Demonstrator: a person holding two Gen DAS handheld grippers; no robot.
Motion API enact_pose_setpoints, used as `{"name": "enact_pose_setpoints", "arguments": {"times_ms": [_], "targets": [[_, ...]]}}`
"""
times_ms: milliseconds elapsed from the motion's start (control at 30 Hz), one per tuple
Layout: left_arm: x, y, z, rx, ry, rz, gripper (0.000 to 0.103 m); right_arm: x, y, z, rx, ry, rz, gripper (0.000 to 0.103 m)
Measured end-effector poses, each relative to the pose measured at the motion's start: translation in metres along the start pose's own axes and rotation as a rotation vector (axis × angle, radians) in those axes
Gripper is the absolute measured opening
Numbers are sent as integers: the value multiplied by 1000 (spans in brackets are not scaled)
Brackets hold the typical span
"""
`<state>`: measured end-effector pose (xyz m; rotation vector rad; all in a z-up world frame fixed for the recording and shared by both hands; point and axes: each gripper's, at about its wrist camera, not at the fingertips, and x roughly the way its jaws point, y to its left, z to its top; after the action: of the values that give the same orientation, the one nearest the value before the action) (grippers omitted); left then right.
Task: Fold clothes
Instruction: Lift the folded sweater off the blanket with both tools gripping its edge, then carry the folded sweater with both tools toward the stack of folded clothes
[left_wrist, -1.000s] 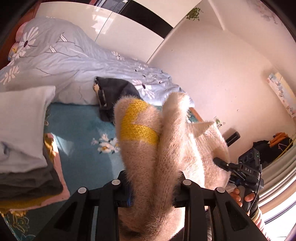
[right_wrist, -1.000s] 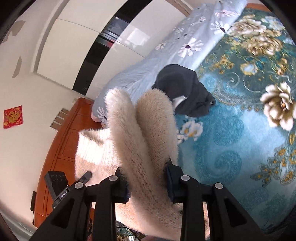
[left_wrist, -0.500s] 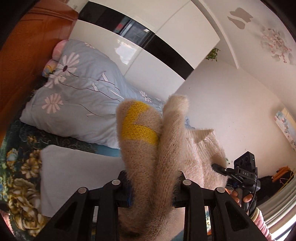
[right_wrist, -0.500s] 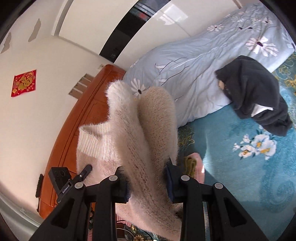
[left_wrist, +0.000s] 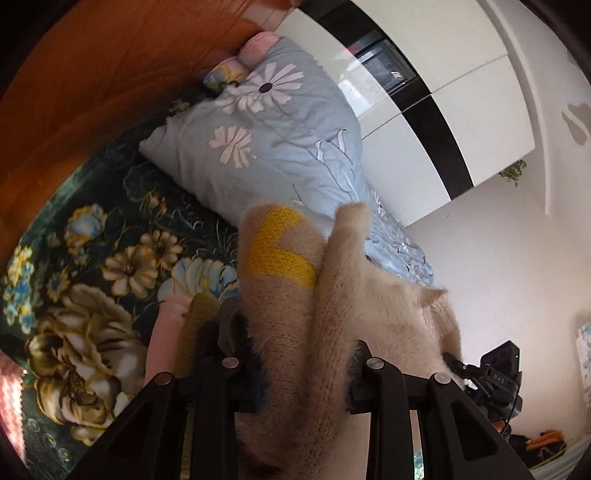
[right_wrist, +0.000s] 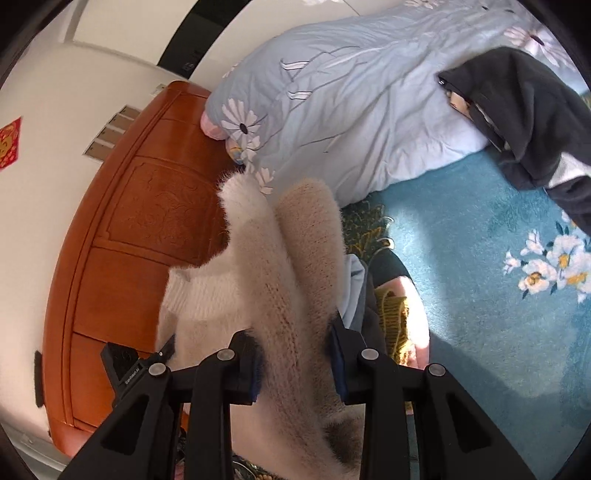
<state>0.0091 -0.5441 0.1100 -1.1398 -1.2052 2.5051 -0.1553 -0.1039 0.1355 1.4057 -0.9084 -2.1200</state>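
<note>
Fuzzy cream sweater (left_wrist: 332, 295) held up above the bed (right_wrist: 480, 258).
Bunched between the closed jaws of left gripper (left_wrist: 301, 373) and right gripper (right_wrist: 295, 347), over a stack of folded clothes (right_wrist: 391, 314).

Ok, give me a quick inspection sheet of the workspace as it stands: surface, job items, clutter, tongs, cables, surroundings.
Surface: bed with teal floral bedspread, partly sunlit.
Job's things: fuzzy cream sweater with a yellow patch, bunched and held up between both tongs; a stack of folded clothes lies just beyond it.
Clutter: dark garment crumpled across the light blue floral duvet.
Grippers: left tongs shut on the sweater; right tongs shut on the sweater.
Cables: nothing seen.
Surroundings: carved wooden headboard, white wardrobe with black stripe, red wall decoration.
</note>
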Motion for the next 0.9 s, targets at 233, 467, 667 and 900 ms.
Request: {"name": "enact_pose_setpoints", "arguments": {"times_ms": [233, 467, 667, 900], "targets": [[12, -2, -8, 41, -15, 48, 41, -2, -11, 0, 17, 12, -15, 34], [1, -11, -13, 56, -38, 95, 54, -18, 0, -8, -66, -6, -40, 37], [-20, -14, -16, 30, -75, 116, 62, -42, -11, -13, -41, -33, -5, 38], [-22, -18, -26, 22, -74, 134, 63, -45, -28, -27, 42, -4, 59, 39]]}}
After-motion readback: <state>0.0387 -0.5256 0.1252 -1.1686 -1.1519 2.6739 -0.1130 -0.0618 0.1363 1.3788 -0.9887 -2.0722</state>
